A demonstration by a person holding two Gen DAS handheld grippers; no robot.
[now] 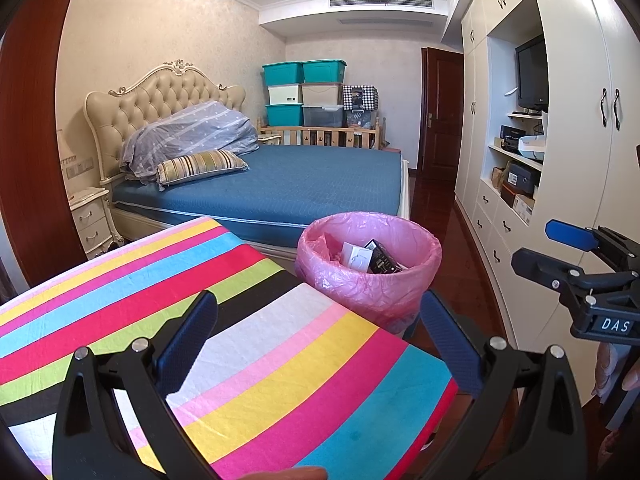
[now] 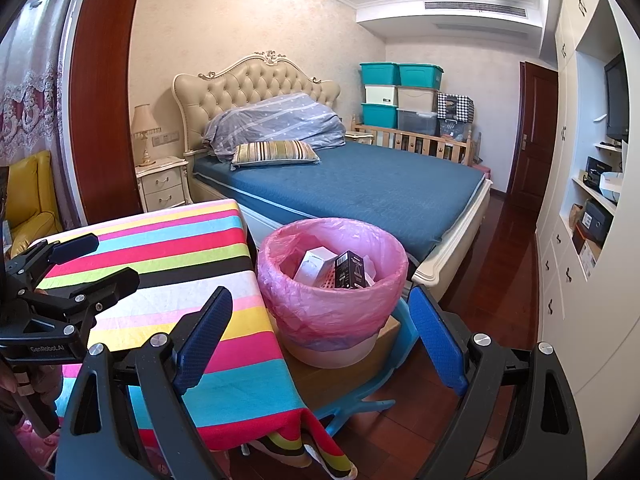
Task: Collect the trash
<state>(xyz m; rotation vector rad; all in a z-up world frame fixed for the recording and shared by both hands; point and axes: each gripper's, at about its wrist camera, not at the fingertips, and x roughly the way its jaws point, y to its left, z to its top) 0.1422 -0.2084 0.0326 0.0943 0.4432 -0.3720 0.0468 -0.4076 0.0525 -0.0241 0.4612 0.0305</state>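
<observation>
Bin dead ahead of my right gripper — pink liner, sitting on a low box just beside the striped worktop, off its right edge. A white box and a black box are already inside, both tipped on end against each other, long axes pointing up and away from me.

Right fingers are spread wide and hold nothing; the bin's front wall sits between them in that view. Left gripper hangs over the worktop with its fingers parted too, nothing between them but striped cloth. From the left view the bin lies forward and to the right, past the worktop's corner — so I judge the right hand is the nearer one.

No loose trash shows on the cloth from either camera. My read: the collecting looks nearly done, and if anything comes next it concerns the bin itself, straight ahead of the right fingers.
</observation>
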